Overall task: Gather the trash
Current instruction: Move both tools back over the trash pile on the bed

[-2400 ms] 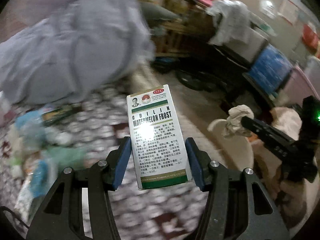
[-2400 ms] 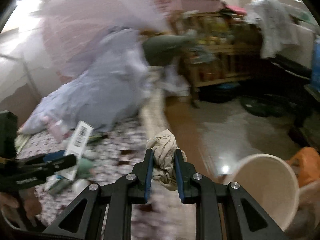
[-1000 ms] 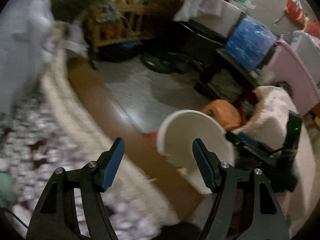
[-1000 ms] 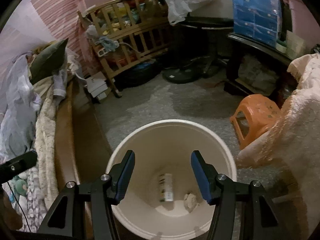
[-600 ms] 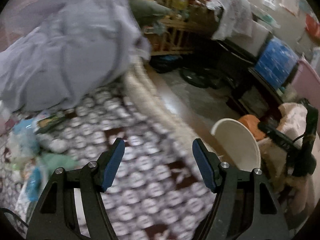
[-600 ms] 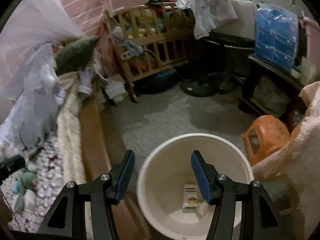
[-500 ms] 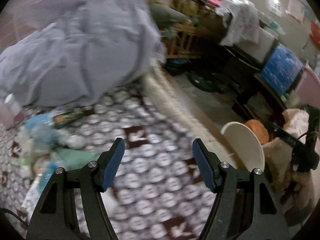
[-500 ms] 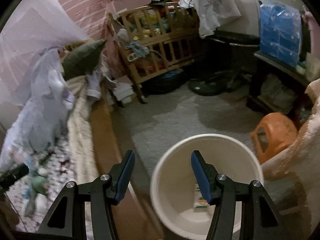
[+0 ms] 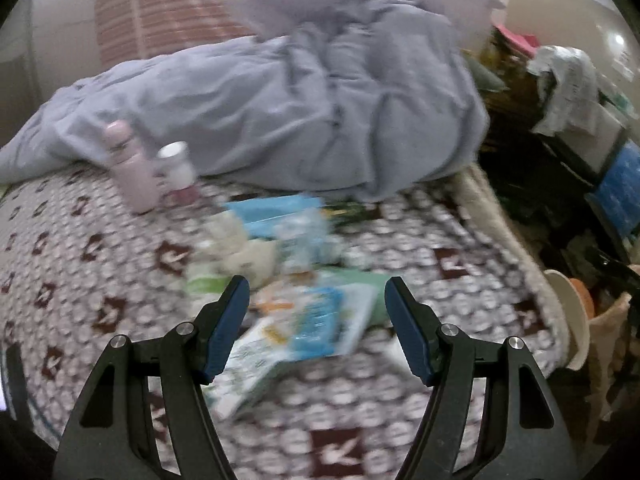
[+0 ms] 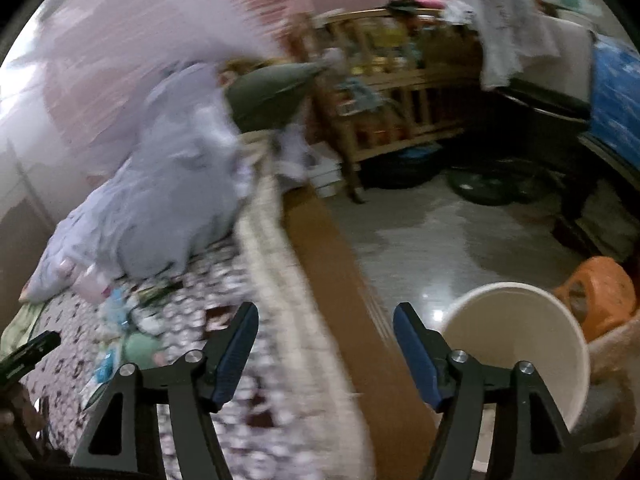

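Litter pile [image 9: 296, 264] (packets, wrappers, blurred) lies on patterned bedspread [image 9: 100, 280], just below crumpled grey blanket [image 9: 280, 112]. Left gripper [image 9: 316, 320] hovers above pile, jaws wide apart, empty. Right gripper [image 10: 324, 350] hangs over bed edge, jaws just opening wider, nothing between them. Cream bucket [image 10: 516, 344] stands on floor beside bed, near orange stool [image 10: 600, 284].

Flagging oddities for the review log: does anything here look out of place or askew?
Yes. A litter of wrappers and packets lies strewn on the patterned bedspread, beside a pink bottle tipped against the grey blanket. The white bin stands on the floor beside the bed.
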Tool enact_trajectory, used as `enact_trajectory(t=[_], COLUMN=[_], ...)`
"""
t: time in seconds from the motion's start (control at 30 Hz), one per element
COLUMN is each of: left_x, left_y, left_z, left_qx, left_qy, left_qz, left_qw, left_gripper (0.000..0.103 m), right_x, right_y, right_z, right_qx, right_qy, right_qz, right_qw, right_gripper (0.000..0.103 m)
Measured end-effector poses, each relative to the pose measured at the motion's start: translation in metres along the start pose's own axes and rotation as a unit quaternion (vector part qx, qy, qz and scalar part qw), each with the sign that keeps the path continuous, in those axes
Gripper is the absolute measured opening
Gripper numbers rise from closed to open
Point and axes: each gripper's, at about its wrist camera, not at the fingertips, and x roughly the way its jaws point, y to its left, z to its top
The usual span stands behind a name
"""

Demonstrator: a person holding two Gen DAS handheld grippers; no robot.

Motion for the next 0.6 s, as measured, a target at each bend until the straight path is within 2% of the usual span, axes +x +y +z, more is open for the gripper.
enact_trajectory(t=[0.13, 0.37, 0.47, 0.6], left_x=[-0.006, -0.008, -0.001, 0.007], left_y=[0.038, 0.079, 0.088, 0.09], left_z=[-0.012, -0.033, -0.039, -0.045], left_qx=[-0.023, -0.052, -0.06, -0.071], left_qy=[0.007, 0.026, 0.038, 0.05], left_qz=[0.027, 0.046, 0.046, 0.019], left_qw=[0.9994, 0.9972, 0.9964, 0.996], left_gripper=[0.069, 0.069, 0.069, 0.069], right_x=[0.019, 0.051, 0.062, 0.074], right_y=[0.048, 0.122, 0.147, 0.171], right_z=[-0.008, -0.028, -0.036, -0.05], right_qx=[-0.029, -0.079, -0.099, -0.126], right_qy=[0.021, 0.068, 0.083, 0.108], right_qz=[0.04, 0.097, 0.113, 0.125], right_qw=[0.999, 0.99, 0.985, 0.978], right_gripper=[0.068, 0.068, 0.068, 0.068])
